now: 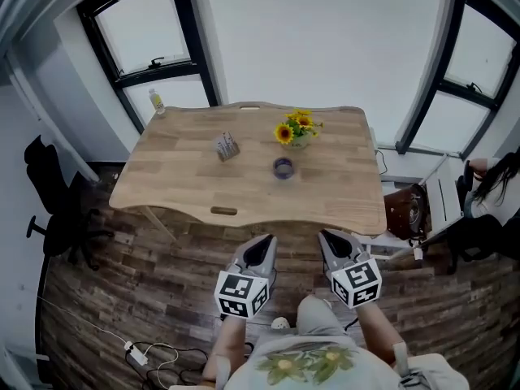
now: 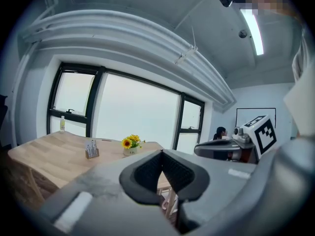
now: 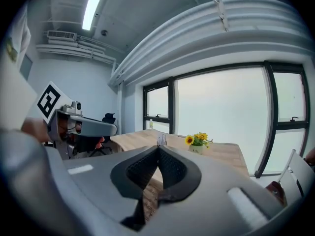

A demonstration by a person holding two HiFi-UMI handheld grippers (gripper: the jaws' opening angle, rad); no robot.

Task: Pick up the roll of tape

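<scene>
Looks steeply down on a wooden table [image 1: 171,177] filling the middle of the head view, with the roll of tape [image 1: 283,167], a dark ring, lying flat near the frame's centre. Puts a pot of sunflowers [image 1: 296,128] just above the tape and a small card holder [image 1: 227,146] up and to its left, each apart from the others. Shows the left gripper [image 1: 260,249] and the right gripper [image 1: 331,242] side by side at lower centre, below the table's near edge and over the dark plank floor [image 1: 122,299], well short of the tape. Finds both pairs of jaws closed tip to tip in the gripper views, with nothing between the pads. Catches a bottle [image 1: 155,101] on the windowsill at upper left, a black office chair [image 1: 49,201] at the left edge, a white cable [image 1: 146,354] at lower left and a person [image 1: 491,181] at the right edge. Cannot make out the tape in either gripper view, where only the sunflowers and the card holder stand out on the tabletop.
</scene>
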